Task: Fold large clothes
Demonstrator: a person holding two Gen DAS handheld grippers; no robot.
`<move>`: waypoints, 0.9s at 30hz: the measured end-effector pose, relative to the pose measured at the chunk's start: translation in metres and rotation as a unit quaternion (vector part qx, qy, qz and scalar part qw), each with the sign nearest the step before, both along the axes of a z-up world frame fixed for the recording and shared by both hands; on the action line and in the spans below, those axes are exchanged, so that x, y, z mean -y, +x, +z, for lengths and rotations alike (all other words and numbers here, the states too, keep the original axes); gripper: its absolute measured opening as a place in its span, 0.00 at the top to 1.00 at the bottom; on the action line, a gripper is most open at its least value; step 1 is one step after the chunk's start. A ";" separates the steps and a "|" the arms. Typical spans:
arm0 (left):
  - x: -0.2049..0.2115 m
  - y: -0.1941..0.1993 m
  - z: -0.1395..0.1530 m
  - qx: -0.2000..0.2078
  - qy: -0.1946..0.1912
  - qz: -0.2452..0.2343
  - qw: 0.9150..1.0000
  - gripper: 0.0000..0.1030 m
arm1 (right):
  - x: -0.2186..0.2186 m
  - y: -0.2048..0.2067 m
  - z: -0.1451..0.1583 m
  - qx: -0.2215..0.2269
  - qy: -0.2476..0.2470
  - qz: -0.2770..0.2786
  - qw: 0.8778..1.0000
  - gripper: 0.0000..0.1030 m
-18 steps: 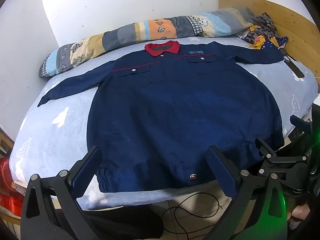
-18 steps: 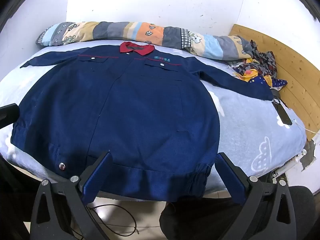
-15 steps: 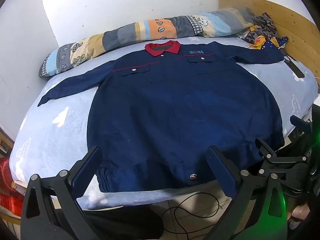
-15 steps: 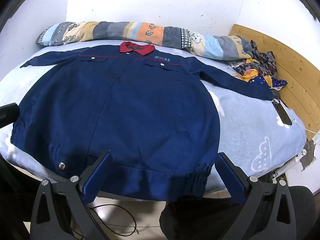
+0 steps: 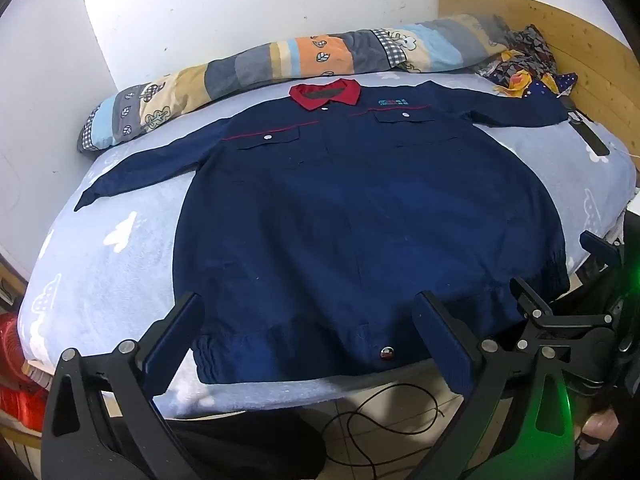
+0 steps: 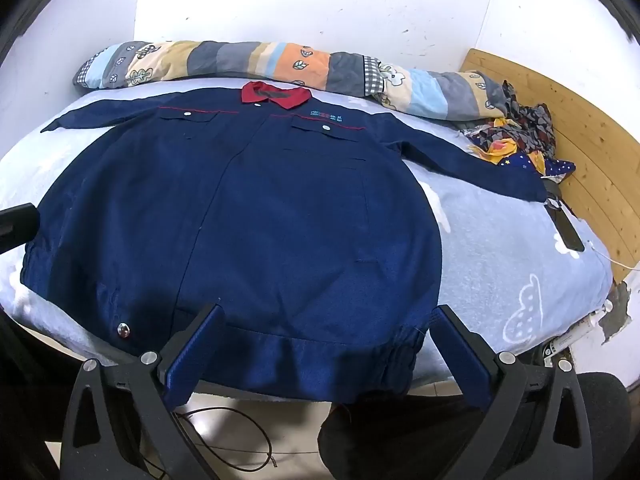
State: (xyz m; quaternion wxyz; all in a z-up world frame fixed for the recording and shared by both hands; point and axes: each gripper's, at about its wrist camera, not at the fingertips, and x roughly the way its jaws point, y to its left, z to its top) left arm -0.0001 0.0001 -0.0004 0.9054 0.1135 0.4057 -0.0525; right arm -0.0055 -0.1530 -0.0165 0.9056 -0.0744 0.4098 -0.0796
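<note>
Light-blue bed point(image 5: 100, 264) bears a flat navy jacket point(image 5: 360, 216); both grippers' fingers point(image 5: 176, 332) point(image 6: 460, 352) spread wide, pinching nothing

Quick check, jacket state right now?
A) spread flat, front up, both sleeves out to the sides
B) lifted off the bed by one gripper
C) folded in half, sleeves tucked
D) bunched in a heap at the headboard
A: the navy jacket lies flat on the light blue blanket, red collar and chest pockets facing up, one sleeve stretched to each side, nothing between either gripper's open jaws.

Bright overhead light, strong fisheye bending, perhaps slightly soft edges.
</note>
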 end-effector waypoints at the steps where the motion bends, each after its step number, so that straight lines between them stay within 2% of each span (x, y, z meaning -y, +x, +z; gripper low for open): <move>1: 0.001 0.000 0.000 0.001 0.002 0.002 1.000 0.00 | 0.000 0.000 0.000 0.000 0.001 0.000 1.000 0.00; 27: 0.000 0.002 -0.008 -0.007 0.002 0.001 1.000 0.00 | 0.002 0.000 -0.002 -0.002 0.002 -0.002 1.000 0.00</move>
